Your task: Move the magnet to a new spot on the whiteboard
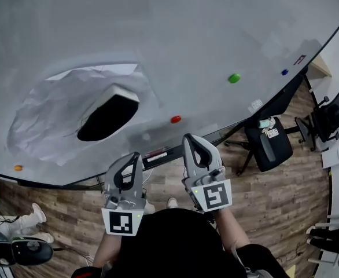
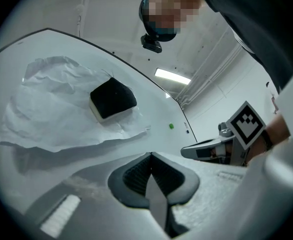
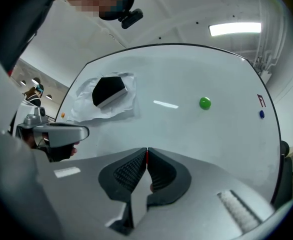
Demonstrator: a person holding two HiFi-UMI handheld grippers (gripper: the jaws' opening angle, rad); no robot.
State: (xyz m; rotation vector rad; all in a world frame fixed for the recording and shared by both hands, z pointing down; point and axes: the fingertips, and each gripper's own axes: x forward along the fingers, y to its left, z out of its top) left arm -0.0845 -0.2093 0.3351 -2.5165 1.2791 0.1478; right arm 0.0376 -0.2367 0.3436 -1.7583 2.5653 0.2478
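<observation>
Head view, left gripper [image 1: 136, 154]: held at the lower edge of the whiteboard [image 1: 175, 33].
Head view, right gripper [image 1: 188, 136]: the red magnet [image 1: 175, 119] is seen on the board just beyond the fingertips, slightly left, not touched.
Head view, green magnet [image 1: 234, 78]: placed well beyond the right fingertips, to their right.
Left gripper view: fingers [image 2: 136, 176] are pressed together, nothing between them; an eraser [image 2: 112, 98] on paper [image 2: 51, 119] is seen ahead, left.
Right gripper view: fingers [image 3: 129, 174] are closed tip to tip; a red sliver [image 3: 147, 156] is shown in the slit.
</observation>
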